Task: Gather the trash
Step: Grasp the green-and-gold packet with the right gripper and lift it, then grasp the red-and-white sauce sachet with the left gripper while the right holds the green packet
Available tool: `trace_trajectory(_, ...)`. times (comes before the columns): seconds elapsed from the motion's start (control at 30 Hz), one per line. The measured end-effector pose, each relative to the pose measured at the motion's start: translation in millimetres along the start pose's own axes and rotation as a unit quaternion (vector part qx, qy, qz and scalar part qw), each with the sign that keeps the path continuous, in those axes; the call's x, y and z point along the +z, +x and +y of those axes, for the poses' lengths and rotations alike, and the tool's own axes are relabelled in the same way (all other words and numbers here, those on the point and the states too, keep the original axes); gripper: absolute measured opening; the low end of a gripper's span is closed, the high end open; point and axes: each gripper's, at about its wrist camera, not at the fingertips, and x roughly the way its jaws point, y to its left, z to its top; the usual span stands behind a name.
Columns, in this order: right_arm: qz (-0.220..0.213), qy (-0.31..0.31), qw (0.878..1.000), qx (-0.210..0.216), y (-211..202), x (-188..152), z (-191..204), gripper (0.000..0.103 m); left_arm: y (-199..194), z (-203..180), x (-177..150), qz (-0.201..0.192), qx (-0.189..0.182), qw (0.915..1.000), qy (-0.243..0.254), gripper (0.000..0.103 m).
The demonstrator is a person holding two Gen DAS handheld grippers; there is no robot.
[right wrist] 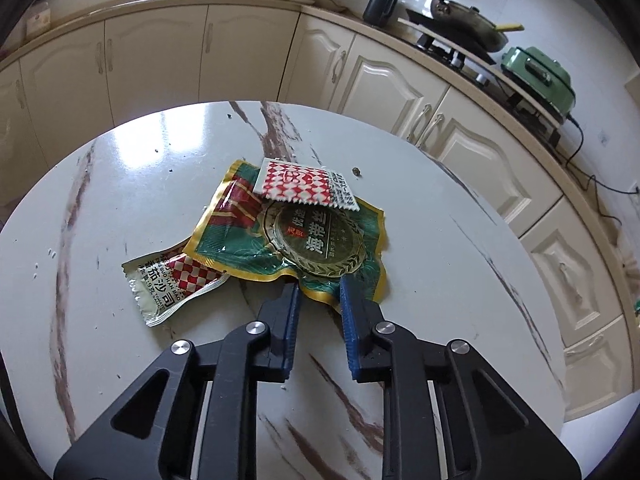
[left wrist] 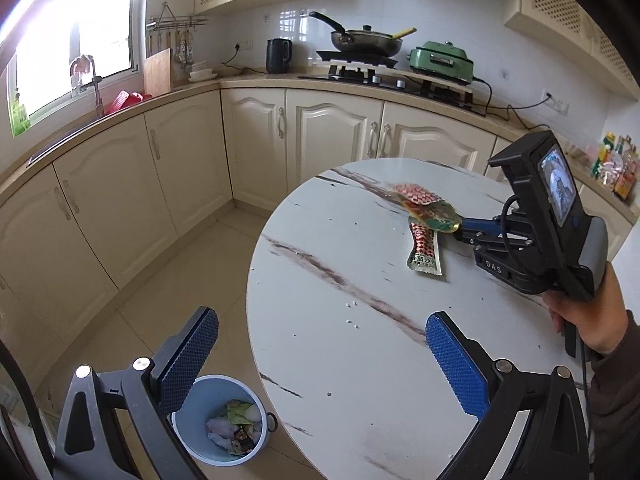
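Three wrappers lie together on the round marble table (right wrist: 132, 184). A green and gold pouch (right wrist: 296, 236) is in the middle, a red and white sachet (right wrist: 304, 186) rests on its far end, and a ketchup sachet (right wrist: 172, 284) lies partly under its left side. My right gripper (right wrist: 320, 286) is open, its fingertips on either side of the pouch's near edge. In the left wrist view the pile (left wrist: 426, 210) sits across the table with the right gripper (left wrist: 460, 226) at it. My left gripper (left wrist: 320, 344) is wide open and empty above the table's near edge.
A blue bin (left wrist: 222, 420) holding trash stands on the tiled floor left of the table. Cream cabinets (left wrist: 160, 168) and a countertop run along the walls, with a kettle (left wrist: 278, 55), pan on a stove (left wrist: 366, 40) and green cooker (left wrist: 442, 60).
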Motion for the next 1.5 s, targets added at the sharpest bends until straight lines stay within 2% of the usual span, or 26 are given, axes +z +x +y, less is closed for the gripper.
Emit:
trace_trajectory(0.23, -0.022, 0.049, 0.998, 0.041, -30.7, -10.9, -23.3, 0.008, 48.6, -20.5, 25.5, 0.043, -0.04, 0.9979, 0.029, 0.102)
trace_trajectory(0.37, -0.028, 0.067, 0.996, 0.058, -50.2, -26.1, -35.8, 0.004, 85.0, -39.9, 42.2, 0.073, -0.061, 0.9944, 0.046, 0.102)
trace_trajectory(0.43, -0.03, 0.08, 0.993, 0.084, -58.4, -35.5, -40.7, 0.002, 101.2, -50.0, 48.8, 0.084, -0.063, 0.993, 0.052, 0.102)
trace_trajectory(0.5, -0.035, 0.087, 0.991, 0.093, -66.0, -45.1, -45.1, 0.002, 114.1, -57.9, 58.6, 0.085, -0.073, 0.9923, 0.054, 0.102)
trace_trajectory(0.57, -0.039, 0.098, 0.989, 0.105, -71.3, -54.0, -50.3, 0.002, 129.4, -68.5, 64.8, 0.091, -0.066, 0.9916, 0.065, 0.102)
trace_trajectory(0.63, -0.04, 0.108, 0.987, 0.111, -74.5, -59.9, -55.4, 0.002, 144.4, -76.8, 68.7, 0.099, -0.049, 0.9909, 0.077, 0.095)
trace_trajectory(0.7, -0.044, 0.113, 0.986, 0.116, -77.3, -63.8, -58.2, 0.002, 155.8, -84.8, 71.6, 0.101, -0.046, 0.99, 0.086, 0.095)
trace_trajectory(0.8, -0.046, 0.123, 0.983, 0.125, -77.7, -69.1, -62.8, 0.002, 175.6, -92.7, 72.7, 0.117, -0.05, 0.9876, 0.092, 0.081)
trace_trajectory(0.83, -0.047, 0.125, 0.983, 0.127, -77.2, -69.7, -64.6, 0.002, 178.5, -94.0, 73.1, 0.11, -0.053, 0.9886, 0.088, 0.075)
trace_trajectory(0.9, -0.049, 0.127, 0.982, 0.13, -76.3, -70.0, -65.6, 0.002, 185.0, -101.2, 75.6, 0.105, -0.055, 0.9884, 0.095, 0.073)
trace_trajectory(0.97, -0.049, 0.128, 0.982, 0.132, -74.7, -68.9, -66.1, 0.001, 188.5, -106.6, 78.0, 0.097, -0.067, 0.9879, 0.101, 0.059)
trace_trajectory(1.0, -0.049, 0.127, 0.982, 0.132, -74.8, -69.3, -64.0, 0.002, 189.8, -108.6, 77.8, 0.095, -0.072, 0.9877, 0.102, 0.043)
trace_trajectory(1.03, -0.05, 0.127, 0.982, 0.134, -74.0, -68.1, -64.1, 0.001, 190.4, -107.6, 78.9, 0.094, -0.079, 0.9871, 0.103, 0.021)
trace_trajectory(1.1, -0.05, 0.127, 0.981, 0.136, -73.2, -67.6, -63.8, 0.001, 191.1, -107.8, 77.3, 0.095, -0.086, 0.986, 0.106, 0.019)
trace_trajectory(1.13, -0.051, 0.128, 0.981, 0.136, -72.8, -66.6, -63.6, 0.001, 191.8, -109.3, 75.4, 0.092, -0.086, 0.9859, 0.11, 0.011)
trace_trajectory(1.23, -0.053, 0.13, 0.98, 0.139, -73.5, -66.0, -60.1, 0.001, 186.9, -110.3, 70.3, 0.09, -0.099, 0.9854, 0.105, 0.004)
trace_trajectory(1.5, -0.064, 0.132, 0.979, 0.143, -89.5, -63.5, -53.3, 0.001, 145.8, -117.4, 57.7, 0.054, -0.139, 0.9837, 0.101, 0.003)
